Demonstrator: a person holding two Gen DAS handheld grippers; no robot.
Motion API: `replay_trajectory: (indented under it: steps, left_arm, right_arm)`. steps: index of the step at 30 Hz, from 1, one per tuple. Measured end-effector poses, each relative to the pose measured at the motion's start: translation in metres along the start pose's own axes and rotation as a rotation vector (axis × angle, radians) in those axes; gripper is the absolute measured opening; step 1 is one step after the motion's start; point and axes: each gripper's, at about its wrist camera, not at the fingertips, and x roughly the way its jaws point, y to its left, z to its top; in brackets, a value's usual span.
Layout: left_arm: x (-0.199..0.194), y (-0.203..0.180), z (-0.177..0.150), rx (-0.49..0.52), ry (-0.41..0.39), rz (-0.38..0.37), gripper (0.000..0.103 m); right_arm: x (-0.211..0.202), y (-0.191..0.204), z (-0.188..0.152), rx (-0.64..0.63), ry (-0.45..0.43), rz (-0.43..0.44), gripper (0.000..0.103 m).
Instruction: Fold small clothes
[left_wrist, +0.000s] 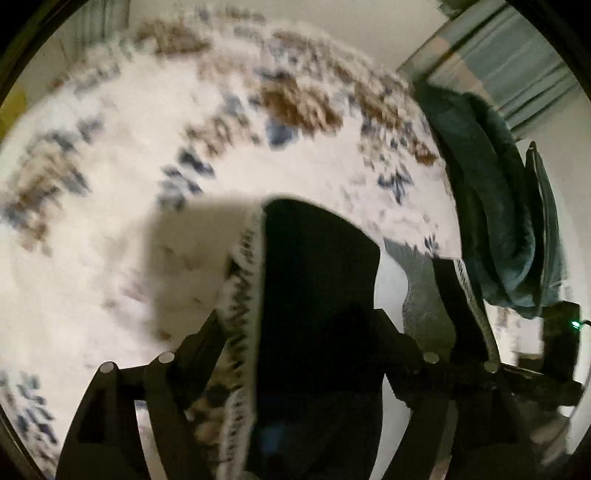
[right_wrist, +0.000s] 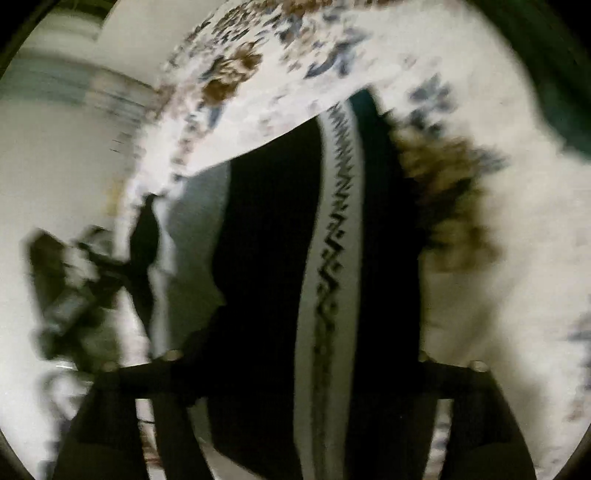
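- Left wrist view: the bed (left_wrist: 110, 229), under a white floral cover, fills most of the frame; wide bare room lies ahead and to the left, and its far edge curves along the top.
- A teal blanket (left_wrist: 491, 206) is heaped at the bed's right edge, crowding that side.
- The garment (right_wrist: 266, 258), black with a white zigzag band and a grey part, hangs lifted between both tools, just above the cover.
- Left gripper (left_wrist: 317, 332) is clamped on the garment's black fabric; right gripper (right_wrist: 295, 369) looks closed on it too, though blur hides the fingertips.
- Folding seems early or midway: the piece is held up, not laid flat, and no finished fold shows; laying and creasing remain.
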Motion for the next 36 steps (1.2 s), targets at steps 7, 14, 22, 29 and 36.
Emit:
replay_trajectory:
  steps: [7, 14, 22, 29, 36]
  left_arm:
    - [-0.054, -0.022, -0.039, 0.093, -0.107, 0.214, 0.103]
    - [-0.108, -0.068, -0.086, 0.145, -0.124, 0.256, 0.103]
    - [-0.221, -0.128, -0.143, 0.211, -0.211, 0.259, 0.103]
    - [-0.324, -0.169, -0.195, 0.231, -0.312, 0.277, 0.103]
    - [-0.413, -0.204, -0.244, 0.222, -0.407, 0.277, 0.103]
  right_arm:
    - [-0.057, 0.025, -0.07, -0.04, -0.149, -0.351, 0.103]
    - [-0.133, 0.061, -0.139, -0.037, -0.268, -0.463, 0.103]
    - [-0.266, 0.099, -0.233, -0.042, -0.42, -0.491, 0.103]
    - [-0.368, 0.132, -0.325, -0.098, -0.515, -0.481, 0.103]
    - [-0.462, 0.164, -0.406, -0.163, -0.617, -0.457, 0.103]
